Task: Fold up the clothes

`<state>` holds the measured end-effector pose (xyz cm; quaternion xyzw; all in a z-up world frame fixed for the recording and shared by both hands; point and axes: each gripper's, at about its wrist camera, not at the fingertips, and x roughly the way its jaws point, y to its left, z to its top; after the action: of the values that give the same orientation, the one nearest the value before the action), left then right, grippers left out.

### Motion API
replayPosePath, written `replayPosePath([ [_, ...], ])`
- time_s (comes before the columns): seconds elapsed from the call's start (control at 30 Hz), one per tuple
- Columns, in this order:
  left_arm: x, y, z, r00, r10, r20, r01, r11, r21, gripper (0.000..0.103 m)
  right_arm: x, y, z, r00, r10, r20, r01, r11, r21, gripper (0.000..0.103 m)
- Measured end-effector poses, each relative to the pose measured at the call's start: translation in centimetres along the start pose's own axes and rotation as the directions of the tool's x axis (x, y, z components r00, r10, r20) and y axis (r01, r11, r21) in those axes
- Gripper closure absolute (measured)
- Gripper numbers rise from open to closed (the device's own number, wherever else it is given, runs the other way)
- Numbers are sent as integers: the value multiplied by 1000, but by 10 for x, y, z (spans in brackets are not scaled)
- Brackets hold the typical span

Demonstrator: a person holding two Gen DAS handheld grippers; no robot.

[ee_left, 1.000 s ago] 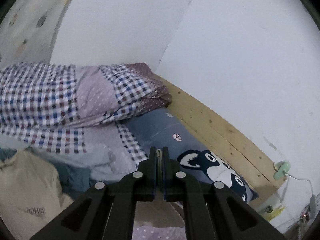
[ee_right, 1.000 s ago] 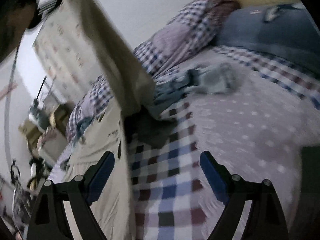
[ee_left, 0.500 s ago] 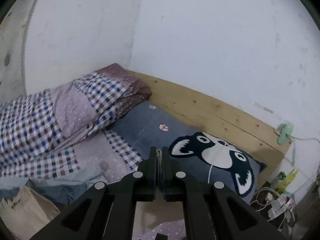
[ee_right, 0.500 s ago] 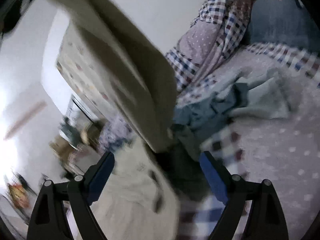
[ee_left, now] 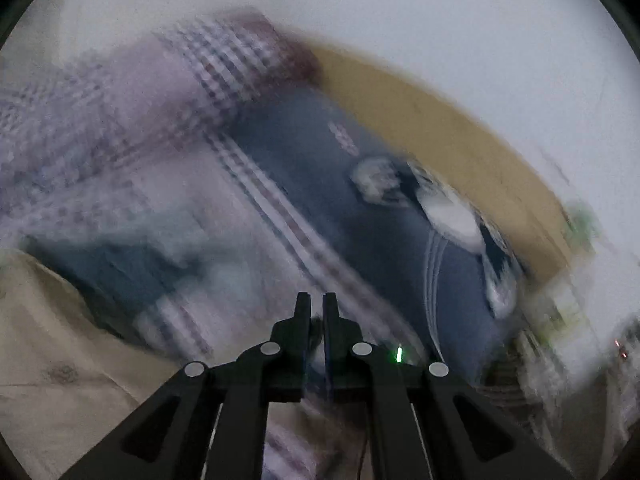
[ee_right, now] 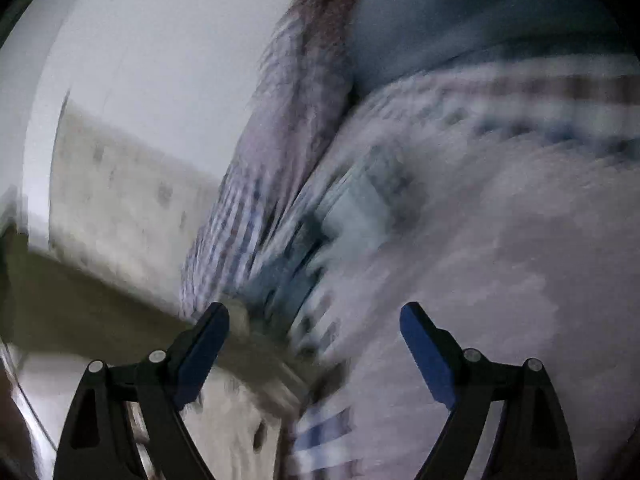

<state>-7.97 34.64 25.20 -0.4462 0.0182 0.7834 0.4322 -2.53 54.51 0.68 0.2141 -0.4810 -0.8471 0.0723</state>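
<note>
Cloth: beige soft cotton garment [ee_left: 60, 360] looks light, floppy; I'd take hems. Left hand-held gripper [ee_left: 316, 312] pressed together, pinching what I can't tell; right hand-held gripper [ee_right: 314, 320] spread.

Both views motion-blurred, detail is limited. Beige garment [ee_left: 68, 364] sits near-left in the left wrist view, crumpled with a faint dark mark on it; same cloth [ee_right: 240, 412] shows near-left in the right wrist view, a darker fold above it. Blue-grey clothes [ee_left: 132, 264] lie bunched just beyond it on the bed, mid-scene [ee_right: 352, 208] in the right view.
</note>
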Motion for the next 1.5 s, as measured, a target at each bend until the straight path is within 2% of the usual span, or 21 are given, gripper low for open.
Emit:
replayPosePath([
  [0.07, 9, -11, -20, 994, -65, -93, 73, 994, 80, 89, -34, -26, 23, 996, -4, 89, -3, 997, 79, 13],
  [0.13, -2, -9, -35, 996, -69, -62, 76, 989, 126, 32, -58, -36, 39, 992, 13, 126, -25, 995, 96, 13],
  [0.2, -12, 2, -46, 999, -44, -18, 46, 988, 145, 14, -70, -32, 47, 993, -15, 114, 10, 999, 40, 12],
  [0.3, -10, 40, -56, 996, 85, 15, -86, 988, 130, 14, -67, -20, 47, 999, -23, 37, 25, 999, -47, 12],
  [0.4, 14, 64, -71, 970, 242, 10, -238, 945, 223, 14, -57, -7, 40, 997, -42, -70, 31, 988, -151, 12],
  [0.5, 48, 77, -92, 917, 398, 18, -376, 851, 366, 14, -44, 7, 24, 975, -103, -196, 48, 963, -265, 12],
  [0.67, 103, 100, -132, 809, 585, 60, -508, 644, 572, 26, -28, 23, -2, 915, -209, -345, 63, 919, -390, 13],
  [0.7, 113, 109, -138, 786, 615, 61, -526, 613, 589, 32, -26, 22, -7, 899, -237, -368, 74, 911, -405, 14],
  [0.77, 123, 124, -143, 757, 651, 61, -552, 587, 592, 39, -24, 18, -16, 863, -280, -420, 83, 900, -428, 15],
  [0.87, 125, 146, -147, 737, 673, 55, -583, 593, 555, 49, -28, 17, -27, 831, -313, -461, 67, 878, -474, 16],
  [0.97, 128, 161, -146, 736, 675, 45, -591, 609, 529, 59, -35, 21, -37, 808, -355, -470, 57, 842, -537, 21],
  [1.1, 135, 170, -150, 734, 679, 30, -594, 619, 514, 88, -33, 32, -63, 761, -509, -403, 89, 696, -713, 28],
  [1.17, 132, 173, -147, 740, 672, 40, -606, 640, 473, 93, -30, 38, -74, 737, -579, -350, 106, 610, -786, 44],
  [1.2, 128, 175, -145, 746, 664, 45, -611, 657, 442, 96, -31, 41, -76, 734, -593, -333, 110, 586, -803, 87],
  [1.23, 125, 178, -143, 753, 657, 49, -615, 674, 410, 97, -34, 43, -74, 739, -589, -326, 111, 583, -805, 100],
  [1.27, 122, 180, -141, 759, 649, 55, -617, 690, 378, 97, -37, 45, -72, 741, -606, -289, 135, 557, -820, 100],
  [1.33, 117, 184, -141, 761, 647, 48, -619, 700, 356, 98, -47, 48, -64, 729, -667, -152, 232, 450, -863, 100],
  [1.37, 115, 186, -142, 762, 647, 45, -619, 705, 346, 98, -56, 52, -58, 737, -674, -48, 300, 389, -871, 100],
  [1.43, 111, 190, -143, 763, 645, 38, -620, 714, 325, 98, -85, 68, -40, 747, -624, 227, 477, 267, -837, 100],
  [1.47, 109, 192, -143, 764, 644, 34, -620, 719, 314, 98, -98, 76, -39, 754, -581, 306, 509, 223, -831, 100],
  [1.5, 106, 194, -143, 765, 643, 31, -620, 723, 304, 98, -109, 84, -46, 782, -531, 327, 485, 188, -854, 100],
])
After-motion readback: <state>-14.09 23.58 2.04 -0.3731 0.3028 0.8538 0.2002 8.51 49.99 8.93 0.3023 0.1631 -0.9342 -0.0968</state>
